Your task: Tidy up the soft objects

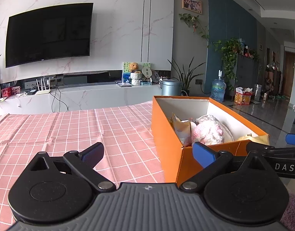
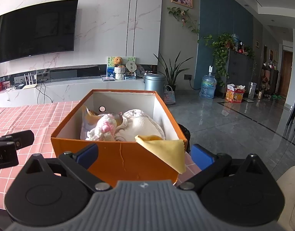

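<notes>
An orange shoebox (image 1: 166,134) (image 2: 116,159) stands on the pink checked tablecloth (image 1: 70,130). Inside lie a pink-and-white knitted piece (image 1: 207,132) (image 2: 105,128), a cream cloth (image 2: 143,125) and some packets (image 1: 181,127). A yellow cloth (image 2: 166,152) hangs over the box's near right corner. My left gripper (image 1: 147,155) is open and empty, at the box's near left corner. My right gripper (image 2: 144,155) is open and empty, straddling the box's near end. Each gripper shows at the edge of the other's view: the right (image 1: 278,152), the left (image 2: 11,142).
The table ends just right of the box, over a grey tiled floor (image 2: 224,119). Beyond the table stand a white TV bench (image 1: 89,94) with a TV (image 1: 49,32) above it, a grey bin (image 1: 170,88), plants and a water bottle (image 2: 208,86).
</notes>
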Tool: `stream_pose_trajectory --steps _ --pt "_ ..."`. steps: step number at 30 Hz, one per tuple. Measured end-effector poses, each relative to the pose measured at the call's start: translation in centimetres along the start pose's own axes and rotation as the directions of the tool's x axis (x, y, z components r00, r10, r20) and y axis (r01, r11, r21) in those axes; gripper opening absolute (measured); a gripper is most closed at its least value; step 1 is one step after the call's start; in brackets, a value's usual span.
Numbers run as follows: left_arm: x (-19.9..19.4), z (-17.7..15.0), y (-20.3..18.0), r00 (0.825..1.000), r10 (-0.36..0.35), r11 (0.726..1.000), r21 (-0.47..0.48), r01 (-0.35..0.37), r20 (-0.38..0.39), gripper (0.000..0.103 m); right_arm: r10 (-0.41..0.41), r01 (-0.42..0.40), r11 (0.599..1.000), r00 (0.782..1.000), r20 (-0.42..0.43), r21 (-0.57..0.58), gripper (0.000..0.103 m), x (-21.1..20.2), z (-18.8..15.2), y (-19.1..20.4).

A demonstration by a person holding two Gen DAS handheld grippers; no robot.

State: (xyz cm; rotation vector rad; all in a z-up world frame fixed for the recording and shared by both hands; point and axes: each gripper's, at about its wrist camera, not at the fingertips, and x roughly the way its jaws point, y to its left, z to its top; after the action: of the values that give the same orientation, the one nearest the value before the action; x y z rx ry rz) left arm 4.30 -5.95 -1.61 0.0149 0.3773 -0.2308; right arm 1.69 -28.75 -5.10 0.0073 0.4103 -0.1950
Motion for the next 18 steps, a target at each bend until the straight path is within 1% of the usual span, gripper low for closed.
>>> stream_pose_trajectory --steps 18 --pt "-0.1 -0.09 -0.09 1.0 0.001 1.0 0.021 0.0 -0.023 0.103 0.004 -0.004 1.0 1.0 -0.008 -0.006 0.101 0.14 -0.11 0.15"
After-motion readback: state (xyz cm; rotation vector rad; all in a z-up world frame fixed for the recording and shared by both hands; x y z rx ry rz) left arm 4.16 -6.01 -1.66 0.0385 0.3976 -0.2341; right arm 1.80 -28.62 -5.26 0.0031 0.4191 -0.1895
